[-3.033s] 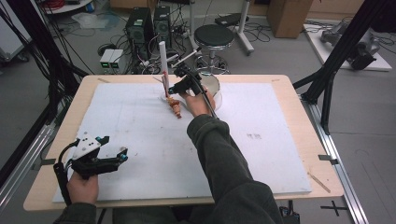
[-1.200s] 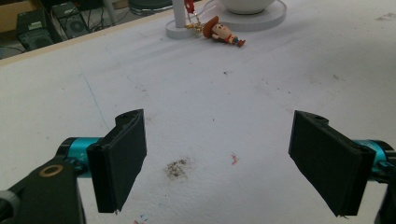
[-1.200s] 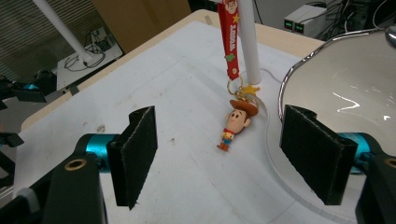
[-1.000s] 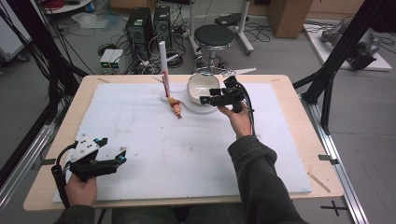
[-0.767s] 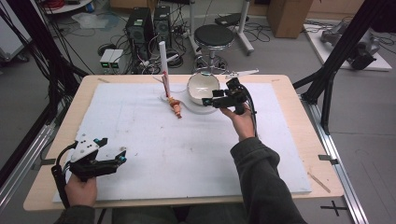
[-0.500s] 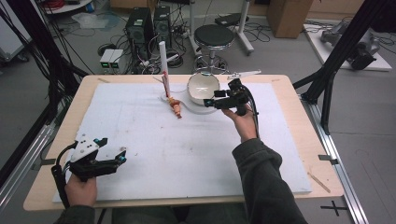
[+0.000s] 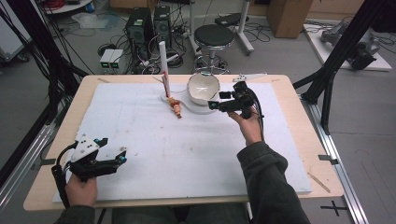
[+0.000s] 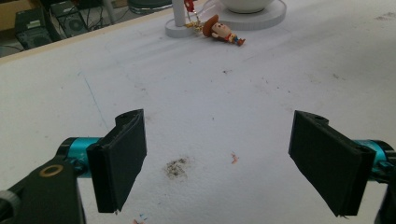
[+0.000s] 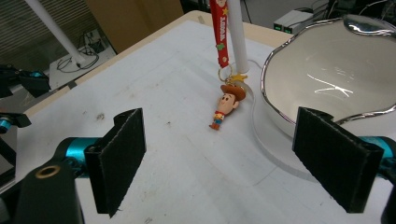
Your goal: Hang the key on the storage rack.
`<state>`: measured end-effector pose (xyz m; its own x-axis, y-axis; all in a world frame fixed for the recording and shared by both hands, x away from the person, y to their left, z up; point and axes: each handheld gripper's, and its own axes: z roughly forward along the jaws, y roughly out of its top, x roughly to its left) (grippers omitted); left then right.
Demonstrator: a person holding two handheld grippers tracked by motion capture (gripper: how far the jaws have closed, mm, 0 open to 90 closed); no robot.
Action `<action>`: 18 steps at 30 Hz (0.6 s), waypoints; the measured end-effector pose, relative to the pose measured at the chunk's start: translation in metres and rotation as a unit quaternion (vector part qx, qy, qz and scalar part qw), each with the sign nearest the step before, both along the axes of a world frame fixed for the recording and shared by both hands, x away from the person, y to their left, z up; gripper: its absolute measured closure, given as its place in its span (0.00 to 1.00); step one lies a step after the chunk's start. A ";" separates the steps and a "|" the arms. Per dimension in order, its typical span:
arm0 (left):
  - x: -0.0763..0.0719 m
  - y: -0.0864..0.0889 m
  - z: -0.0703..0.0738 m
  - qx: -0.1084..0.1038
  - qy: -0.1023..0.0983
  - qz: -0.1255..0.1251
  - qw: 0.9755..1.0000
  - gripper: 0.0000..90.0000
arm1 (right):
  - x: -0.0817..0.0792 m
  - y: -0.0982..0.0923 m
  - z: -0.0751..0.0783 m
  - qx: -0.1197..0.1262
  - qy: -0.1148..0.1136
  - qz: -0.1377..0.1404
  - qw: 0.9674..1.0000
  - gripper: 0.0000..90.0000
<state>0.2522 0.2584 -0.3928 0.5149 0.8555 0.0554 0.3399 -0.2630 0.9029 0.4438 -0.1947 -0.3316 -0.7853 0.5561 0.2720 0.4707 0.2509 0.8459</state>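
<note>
The right gripper [image 7: 215,101] hangs with its two flat black pads [image 9: 122,161] spread wide apart and nothing between them, right of centre in the high view, just beside the white bowl [image 7: 203,87]. In the right gripper view the bowl fills the upper right: glossy glazed ceramic, wavy silver rim, seated on a round white base [image 9: 273,156]. At centre top of that view lies the cowboy-doll keychain [image 9: 226,108], a small moulded plastic figure with a brown hat, on its back on the mat, joined by a gold ring to a red printed strap [image 9: 218,31] that hangs against a thin white upright post [image 9: 237,35].

The work in hand looks like taking the figure. It would go best by bringing the pads down on either side of the doll's body rather than the slack strap, clear of the bowl's rim and the post.

The left gripper [image 7: 113,161] rests at lower left of the high view, its pads [image 8: 120,162] likewise wide apart and empty, over the matte, faintly smudged white foam mat [image 7: 154,154].
</note>
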 end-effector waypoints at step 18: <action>0.000 0.000 0.000 0.001 0.001 0.002 1.000 0.22 | -0.013 -0.015 -0.003 0.002 -0.006 -0.011 1.000 0.13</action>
<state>0.2522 0.2583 -0.3930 0.5122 0.8570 0.0567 0.3418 -0.2639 0.9019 0.4310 -0.2099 -0.3344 -0.7760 0.5724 0.2648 0.4654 0.2363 0.8530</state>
